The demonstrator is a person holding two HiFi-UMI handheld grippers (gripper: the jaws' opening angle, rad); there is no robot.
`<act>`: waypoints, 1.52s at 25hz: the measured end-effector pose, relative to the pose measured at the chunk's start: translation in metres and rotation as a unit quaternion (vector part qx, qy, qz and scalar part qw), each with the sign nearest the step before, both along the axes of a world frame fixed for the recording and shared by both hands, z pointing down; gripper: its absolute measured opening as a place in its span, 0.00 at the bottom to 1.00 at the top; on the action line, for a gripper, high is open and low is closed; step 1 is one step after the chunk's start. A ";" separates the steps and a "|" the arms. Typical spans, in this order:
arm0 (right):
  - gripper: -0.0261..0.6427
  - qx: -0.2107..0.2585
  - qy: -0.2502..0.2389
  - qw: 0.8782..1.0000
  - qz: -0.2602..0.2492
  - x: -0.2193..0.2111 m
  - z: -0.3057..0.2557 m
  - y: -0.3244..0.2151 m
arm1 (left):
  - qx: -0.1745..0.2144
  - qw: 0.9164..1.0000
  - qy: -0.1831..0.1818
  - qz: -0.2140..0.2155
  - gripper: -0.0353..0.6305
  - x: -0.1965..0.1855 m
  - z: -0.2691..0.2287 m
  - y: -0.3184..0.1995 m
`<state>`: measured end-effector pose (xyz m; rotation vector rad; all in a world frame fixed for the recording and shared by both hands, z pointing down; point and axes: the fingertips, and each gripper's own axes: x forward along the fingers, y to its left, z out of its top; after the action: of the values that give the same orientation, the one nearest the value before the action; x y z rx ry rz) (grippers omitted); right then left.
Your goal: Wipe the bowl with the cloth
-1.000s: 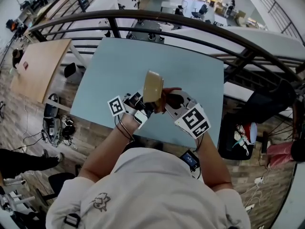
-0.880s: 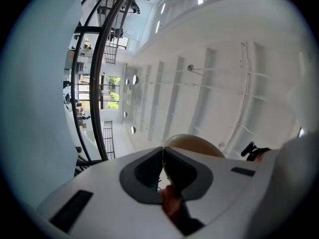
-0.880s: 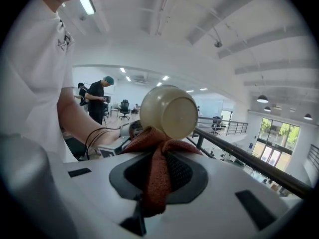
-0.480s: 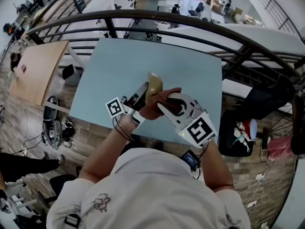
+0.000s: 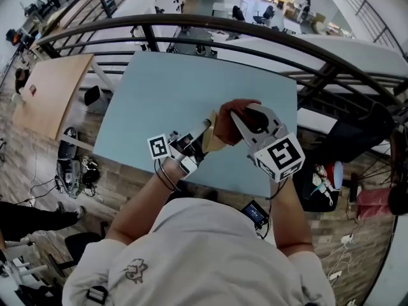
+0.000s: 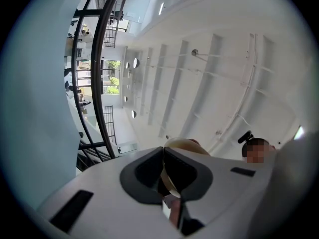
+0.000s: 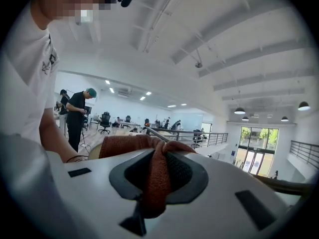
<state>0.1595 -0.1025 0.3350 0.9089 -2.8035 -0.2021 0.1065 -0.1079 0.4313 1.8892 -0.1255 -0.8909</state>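
My left gripper (image 6: 167,171) was shut tight on the thin rim of the bowl (image 5: 213,140). The rim ran right between the two dark pads (image 6: 144,171). My right gripper (image 7: 155,173) was pinched on the cloth (image 5: 228,121). The cloth was red-brown. A fold of it was squeezed between the jaws, and the rest bunched up past their tips.

I held both tools up over the near edge of the table (image 5: 159,101), close to my chest. The tan bowl was up off the table top and tipped on its side. The left gripper held it from the left. The cloth lay against the bowl on its right side. How much of the bowl the cloth covered, I could not tell.

The marker cube (image 5: 159,146) on the left gripper hung over the near edge of the table. The cube (image 5: 284,158) on the right gripper sat by the near right corner. My bare arms (image 5: 137,203) reached in from below that edge.

The table top was pale blue. A dark rail (image 5: 191,24) curved round the far side of the table. A wooden desk (image 5: 48,88) stood to the left of the table, on a lower floor. Far off from the table, a person in dark clothes (image 7: 77,116) stood near some office chairs.
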 end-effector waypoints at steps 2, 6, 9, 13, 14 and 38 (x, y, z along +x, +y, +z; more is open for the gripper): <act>0.14 -0.016 -0.006 1.000 0.006 0.002 0.008 -0.007 | 0.019 1.000 0.016 0.010 0.08 0.001 -0.011 0.005; 0.13 -0.040 -0.003 0.999 -0.002 -0.007 0.026 -0.007 | 0.038 0.999 0.036 0.013 0.08 -0.001 -0.027 0.010; 0.13 -0.051 -0.007 0.999 -0.010 -0.015 0.033 0.000 | 0.030 0.998 0.056 -0.009 0.08 -0.014 -0.030 0.004; 0.14 -0.062 -0.004 0.998 -0.020 -0.020 0.044 0.009 | 0.011 0.997 0.062 -0.035 0.08 -0.023 -0.023 -0.007; 0.14 -0.064 -0.004 0.998 -0.022 -0.020 0.046 0.012 | 0.008 0.997 0.063 -0.040 0.08 -0.024 -0.022 -0.009; 0.13 -0.045 -0.036 0.998 -0.002 0.012 0.017 0.019 | -0.007 0.999 0.013 -0.031 0.09 0.006 -0.017 -0.009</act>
<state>0.1713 -0.0831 0.3515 0.9068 -2.8554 -0.0444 0.1130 -0.1171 0.4141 1.8686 -0.1749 -0.9539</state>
